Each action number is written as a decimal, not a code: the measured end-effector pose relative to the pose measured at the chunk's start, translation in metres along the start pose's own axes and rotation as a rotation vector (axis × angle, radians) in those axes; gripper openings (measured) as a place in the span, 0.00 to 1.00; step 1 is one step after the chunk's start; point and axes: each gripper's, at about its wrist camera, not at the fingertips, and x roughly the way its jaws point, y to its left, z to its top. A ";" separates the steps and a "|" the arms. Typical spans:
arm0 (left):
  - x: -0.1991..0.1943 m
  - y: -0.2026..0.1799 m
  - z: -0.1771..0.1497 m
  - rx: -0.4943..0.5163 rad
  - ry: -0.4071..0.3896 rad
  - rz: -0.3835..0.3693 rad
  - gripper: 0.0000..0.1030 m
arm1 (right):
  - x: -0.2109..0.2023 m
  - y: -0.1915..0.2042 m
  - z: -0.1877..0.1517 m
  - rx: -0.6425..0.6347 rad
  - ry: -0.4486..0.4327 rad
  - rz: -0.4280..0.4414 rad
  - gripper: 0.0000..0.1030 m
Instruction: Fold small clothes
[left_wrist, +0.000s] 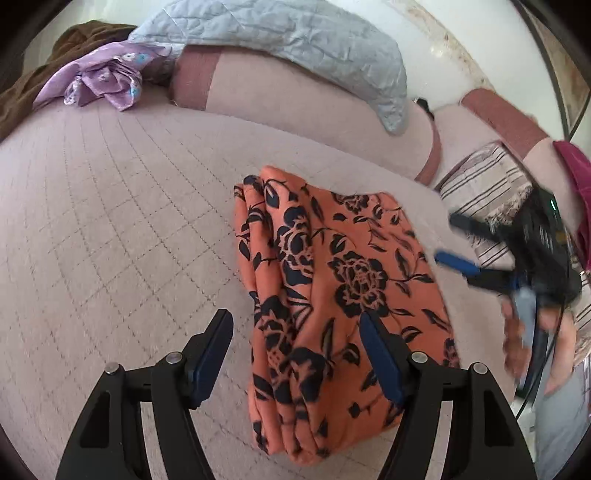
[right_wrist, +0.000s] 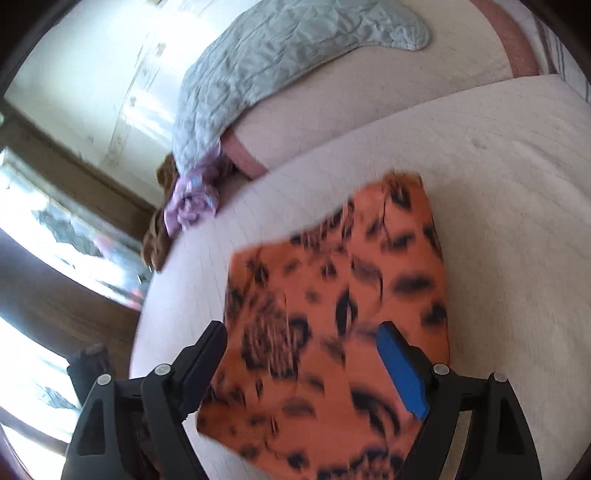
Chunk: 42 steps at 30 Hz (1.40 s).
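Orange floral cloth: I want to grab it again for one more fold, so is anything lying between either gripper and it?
Nothing visible. The orange floral cloth lies folded on the quilted cover, directly under the open left gripper and right gripper. The purple garment sits far off by the cushions.

The supporting surface was a bed (left_wrist: 110, 221) covered with a pale pink quilted spread stitched in a diamond grid. A folded orange garment (left_wrist: 332, 295) with a dark floral print lay flat on the spread. A crumpled lilac floral cloth (left_wrist: 107, 79) lay near the far edge, touching a brown cloth (left_wrist: 26, 88). A light blue quilted blanket (left_wrist: 295, 40) was draped over pink pillows (left_wrist: 280, 96) at the head of the bed.
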 end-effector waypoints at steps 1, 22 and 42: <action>0.008 0.001 -0.001 0.013 0.022 0.024 0.70 | 0.007 -0.007 0.010 0.026 0.004 0.025 0.83; 0.056 0.034 0.081 -0.151 0.035 0.099 0.68 | 0.029 -0.041 0.030 0.181 0.021 0.130 0.84; 0.025 0.013 0.003 -0.119 0.125 0.193 0.68 | -0.040 -0.012 -0.104 0.167 0.054 0.199 0.84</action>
